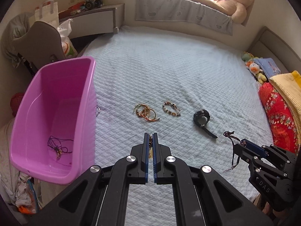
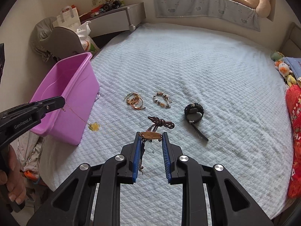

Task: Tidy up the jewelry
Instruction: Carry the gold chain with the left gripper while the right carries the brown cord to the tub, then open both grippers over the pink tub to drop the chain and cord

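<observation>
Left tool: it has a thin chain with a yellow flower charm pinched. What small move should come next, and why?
Probably carry the left tool leftward until it is over the purple bin, then open. Its pads are shut on the thin chain, and the yellow charm dangles just outside the bin's wall, above the bed. One dark cord necklace already lies inside.

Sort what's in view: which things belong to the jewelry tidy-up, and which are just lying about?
Job: purple bin; corded necklace inside it; flower-pendant chain in left gripper; brown cord bracelet in right gripper; bangles; beaded bracelet; black watch.

Lying about: teddy bear; small plush toys; red quilt.
</observation>
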